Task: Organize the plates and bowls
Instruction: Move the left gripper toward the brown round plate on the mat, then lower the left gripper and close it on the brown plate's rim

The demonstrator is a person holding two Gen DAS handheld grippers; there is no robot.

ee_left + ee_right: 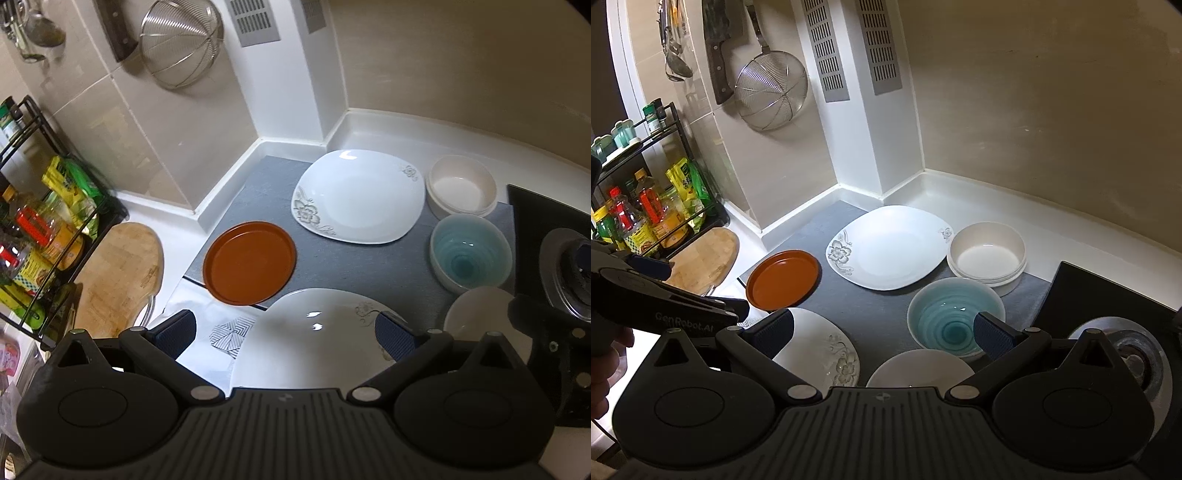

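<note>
While both tools hover wide open and empty above a kitchen counter (pixel 1071 236), the plates and bowls lie spread on a grey mat (pixel 879 314), none yet lifted. Nearest the left tool (pixel 286 334) sits a white flowered plate (pixel 314 339), directly beneath its spread fingers; the right tool (pixel 882 332) hangs over a plain white bowl (pixel 919 367) at the near edge, with a blue-glazed bowl (pixel 955 319) just behind it. Farther left rests a brown round plate (pixel 783 278), its near rim seeming to overlap the flowered plate. At the far side lie a larger white square plate (pixel 890 247) and, touching it on the right, a pair of nested white bowls (pixel 986 254).

Stacking like with like looks the sensible course: the likely first move is for the left tool to pinch the near flowered plate by its rim, low and level, and clear the brown plate before carrying it onto the square plate.

Only the right wrist view shows the left tool from outside (pixel 665 295) and a hand (pixel 605 365) gripping its handle; it also shows the hanging strainer (pixel 772 96) whole. The left wrist view alone shows the patterned paper (pixel 231 332) under the near plate.
</note>
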